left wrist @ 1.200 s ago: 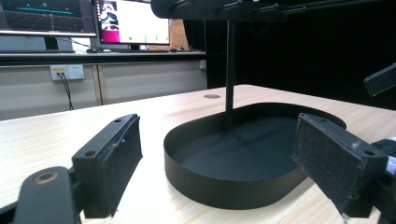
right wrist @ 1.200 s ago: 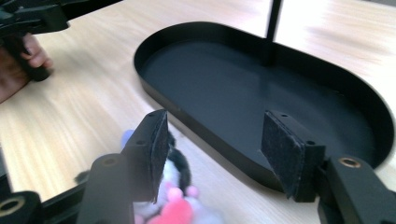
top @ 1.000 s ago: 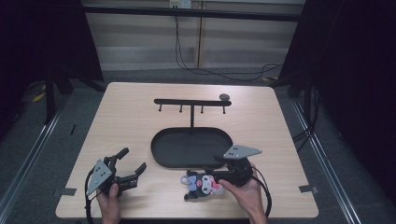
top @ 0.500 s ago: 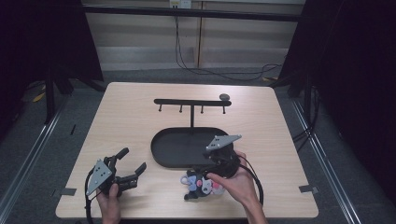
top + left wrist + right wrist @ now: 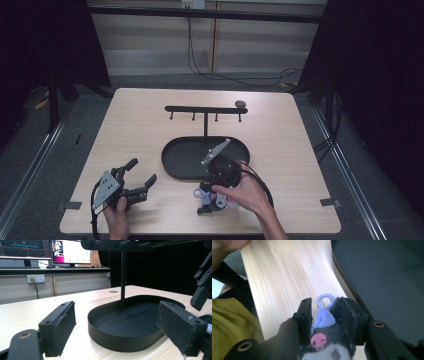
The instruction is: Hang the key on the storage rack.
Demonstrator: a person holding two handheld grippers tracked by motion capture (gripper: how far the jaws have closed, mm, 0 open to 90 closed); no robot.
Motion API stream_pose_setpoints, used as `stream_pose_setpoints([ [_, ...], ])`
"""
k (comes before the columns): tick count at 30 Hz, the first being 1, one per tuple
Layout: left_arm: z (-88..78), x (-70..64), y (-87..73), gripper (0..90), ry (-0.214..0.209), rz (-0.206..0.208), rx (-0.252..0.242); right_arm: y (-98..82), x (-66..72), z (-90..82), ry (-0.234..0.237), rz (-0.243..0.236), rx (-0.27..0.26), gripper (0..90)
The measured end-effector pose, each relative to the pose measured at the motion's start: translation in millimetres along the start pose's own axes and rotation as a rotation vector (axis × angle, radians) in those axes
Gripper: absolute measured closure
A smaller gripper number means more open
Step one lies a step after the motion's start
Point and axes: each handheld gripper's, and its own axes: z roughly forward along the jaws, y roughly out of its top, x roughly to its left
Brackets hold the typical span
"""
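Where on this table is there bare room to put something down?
The wood left of the black tray and hook stand, above the left claw, is bare, as is the strip right of the tray. The tray's floor is bare too. It is crowded at the near edge, where the right claw grips a plush keychain.

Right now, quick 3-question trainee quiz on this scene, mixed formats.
1. True or false: the left tool is shut on the tray.
2. What does the right tool hold? A) plush keychain B) hook rack C) cable
3. Fill in: the keychain's blue ring points toward the ____ edge.

Key:
1. False; its jaws stand open with nothing between them, beside the tray.
2. A; the plush keychain sits between its jaws.
3. Tray's.
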Motion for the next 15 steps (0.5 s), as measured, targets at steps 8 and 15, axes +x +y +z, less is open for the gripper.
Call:
stream_pose_setpoints([
  [8,0.0,0.2,0.1,15.2,-0.003,0.003,0.001,21.2,2.0,13.6,0.027,-0.032,0.155,76.1],
  [15,0.0,0.2,0.1,15.2,-0.003,0.003,0.001,33.7,0.3,36.7,0.041,-0.055,0.307,75.8],
])
